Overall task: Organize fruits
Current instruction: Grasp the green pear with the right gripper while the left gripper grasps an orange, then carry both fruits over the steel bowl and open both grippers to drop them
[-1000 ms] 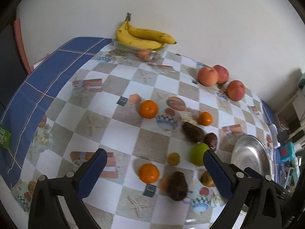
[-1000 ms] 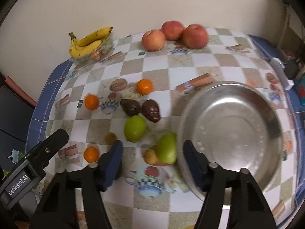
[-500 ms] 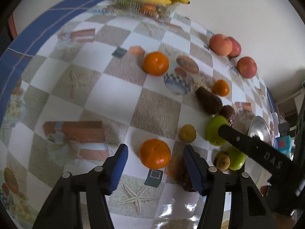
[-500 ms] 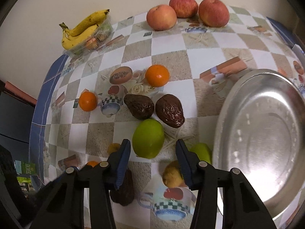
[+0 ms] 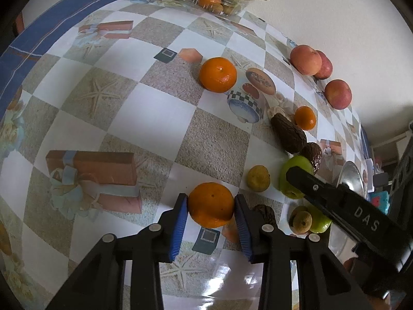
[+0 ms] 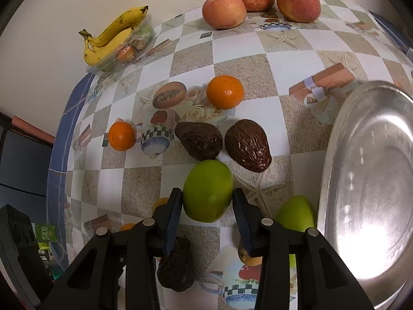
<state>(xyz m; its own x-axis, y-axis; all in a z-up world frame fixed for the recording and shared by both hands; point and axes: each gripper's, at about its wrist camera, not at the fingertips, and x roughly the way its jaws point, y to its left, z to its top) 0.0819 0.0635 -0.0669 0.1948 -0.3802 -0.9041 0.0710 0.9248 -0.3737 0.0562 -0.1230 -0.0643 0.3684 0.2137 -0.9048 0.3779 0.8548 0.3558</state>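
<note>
My left gripper (image 5: 210, 208) is shut on an orange (image 5: 211, 204) that rests on the patterned tablecloth. My right gripper (image 6: 206, 202) is shut on a green apple (image 6: 207, 190), which also shows in the left wrist view (image 5: 293, 174). A second green apple (image 6: 296, 213) lies beside the steel bowl (image 6: 335, 155). Two more oranges (image 6: 225, 92) (image 6: 121, 136) and two dark avocados (image 6: 198, 139) (image 6: 249, 144) lie in the middle of the table. A third avocado (image 6: 176, 268) lies under my right gripper.
Three red apples (image 6: 224, 10) stand by the back wall. A plastic tray with bananas (image 6: 117, 35) stands at the far left corner. A small yellow fruit (image 5: 258, 178) and a brownish one (image 5: 300, 219) lie among the fruit. The right gripper's body (image 5: 348, 209) crosses the left view.
Both grippers have moved down and forward to the table. The left has closed around the orange, the right around the green apple.
</note>
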